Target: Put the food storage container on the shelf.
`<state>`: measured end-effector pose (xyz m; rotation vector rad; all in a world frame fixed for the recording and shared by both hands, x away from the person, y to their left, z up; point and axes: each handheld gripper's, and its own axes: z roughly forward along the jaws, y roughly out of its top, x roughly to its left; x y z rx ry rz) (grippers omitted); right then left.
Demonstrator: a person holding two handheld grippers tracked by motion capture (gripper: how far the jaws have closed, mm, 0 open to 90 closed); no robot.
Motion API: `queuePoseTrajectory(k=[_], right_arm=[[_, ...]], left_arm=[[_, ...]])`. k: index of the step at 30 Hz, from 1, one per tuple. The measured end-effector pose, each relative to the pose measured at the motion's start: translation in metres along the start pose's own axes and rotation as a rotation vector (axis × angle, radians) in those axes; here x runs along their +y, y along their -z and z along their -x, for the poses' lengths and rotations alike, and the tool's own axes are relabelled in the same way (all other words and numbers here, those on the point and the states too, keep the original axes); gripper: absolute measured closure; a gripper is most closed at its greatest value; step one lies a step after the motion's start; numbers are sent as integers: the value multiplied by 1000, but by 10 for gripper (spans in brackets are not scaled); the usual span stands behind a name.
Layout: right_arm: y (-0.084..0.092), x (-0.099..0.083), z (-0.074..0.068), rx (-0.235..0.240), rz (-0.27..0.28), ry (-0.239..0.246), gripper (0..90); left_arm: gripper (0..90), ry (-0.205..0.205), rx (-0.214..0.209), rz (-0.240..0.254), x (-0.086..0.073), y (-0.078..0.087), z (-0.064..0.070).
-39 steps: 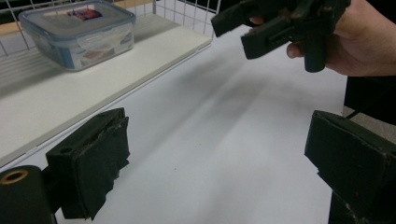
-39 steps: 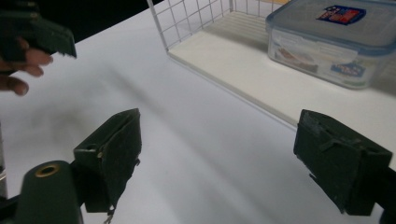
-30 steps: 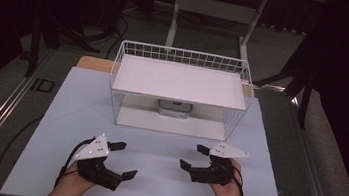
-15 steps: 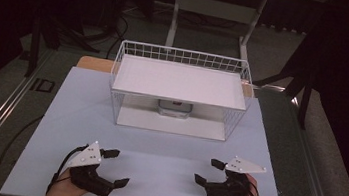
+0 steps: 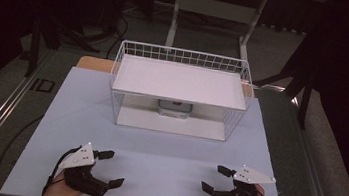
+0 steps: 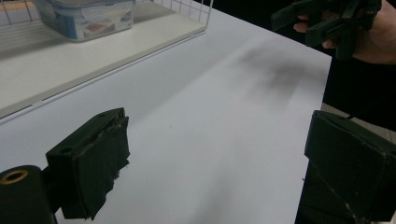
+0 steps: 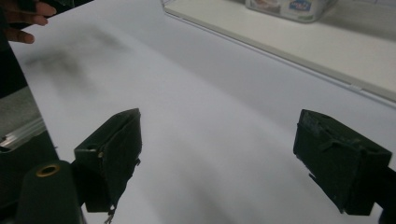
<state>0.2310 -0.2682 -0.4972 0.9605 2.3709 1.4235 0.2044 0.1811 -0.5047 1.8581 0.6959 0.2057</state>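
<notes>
Compared with a second ago, both hands have drawn back from the wire basket (image 5: pixel 179 93) toward the near edge of the bench (image 5: pixel 162 177), and they now sit farther apart from each other. Half a second ago they were already close to these spots; the change since then is slight.

The left hand-held gripper (image 5: pixel 107 168) rests low over the white bench surface, well in front of the basket's left corner, its jaws spread wide with nothing between them. In the left gripper view the two black pads (image 6: pixel 91 163) stand far apart over bare white surface. The right hand-held gripper (image 5: pixel 215 178) sits well in front of the basket's right corner, likewise spread and holding nothing; the right gripper view shows its pads (image 7: pixel 112 154) wide apart above the bench.

The thing nearest both is a clear plastic container (image 5: pixel 174 109) with a lid and a red and blue label, standing upright on the basket's lower white floor, under the upper shelf (image 5: pixel 179 81), near the middle of the basket. It appears at the upper left of the left gripper view (image 6: pixel 86 16) and the upper right of the right gripper view (image 7: pixel 292 7), well apart from either gripper.
</notes>
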Motion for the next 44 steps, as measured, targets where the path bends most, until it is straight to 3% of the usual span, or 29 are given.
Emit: queuePoseTrajectory(k=[8, 17, 22, 34, 44], right_arm=[[-7, -6, 11, -8, -28, 23, 156], [-7, -10, 17, 30, 19, -7, 155], [-4, -7, 16, 26, 61, 45, 154], [-5, -7, 18, 43, 65, 31, 155], [-3, -5, 17, 63, 108, 66, 155]], left_arm=[[74, 12, -14, -12, -7, -4, -2], [74, 15, -3, -3, -10, -2, -3], [74, 5, 13, 31, -7, 2, -5], [74, -10, 9, 40, -6, 3, -4], [74, -6, -14, 73, -4, 3, -4]])
